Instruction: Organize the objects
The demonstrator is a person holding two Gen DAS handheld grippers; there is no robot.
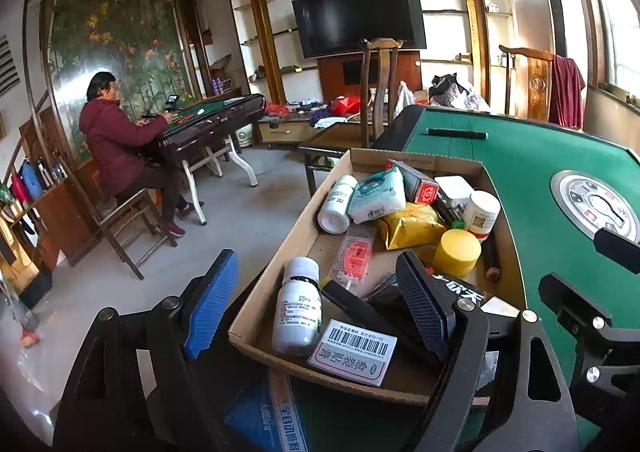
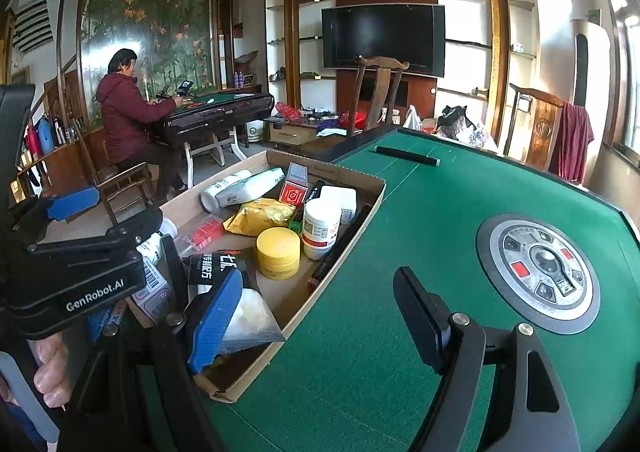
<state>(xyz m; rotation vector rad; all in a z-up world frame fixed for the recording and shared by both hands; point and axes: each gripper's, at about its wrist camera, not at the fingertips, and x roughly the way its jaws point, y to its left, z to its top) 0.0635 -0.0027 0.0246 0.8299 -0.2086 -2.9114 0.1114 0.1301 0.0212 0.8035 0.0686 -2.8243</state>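
With both the left hand-held gripper (image 1: 320, 304) and right hand-held gripper (image 2: 320, 312) released and empty, the cardboard tray (image 2: 340, 252) overhanging the worktop (image 2: 420, 212) edge may tip if pressed, spilling the yellow jar (image 2: 279, 252) and bottles

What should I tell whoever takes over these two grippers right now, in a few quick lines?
Left gripper: open, empty, straddling the near wall of the cardboard box, one finger outside, one inside.
Right gripper: open, empty, at the box's near right corner, one finger inside the box, the other over the green table.
Things: the box holds the yellow jar, white bottles, yellow packet, tissue pack, red carton and a barcoded box, all jumbled.
Done: nothing is laid out on the table except a black bar at the far side.
Left: probably pick items out and sort them.
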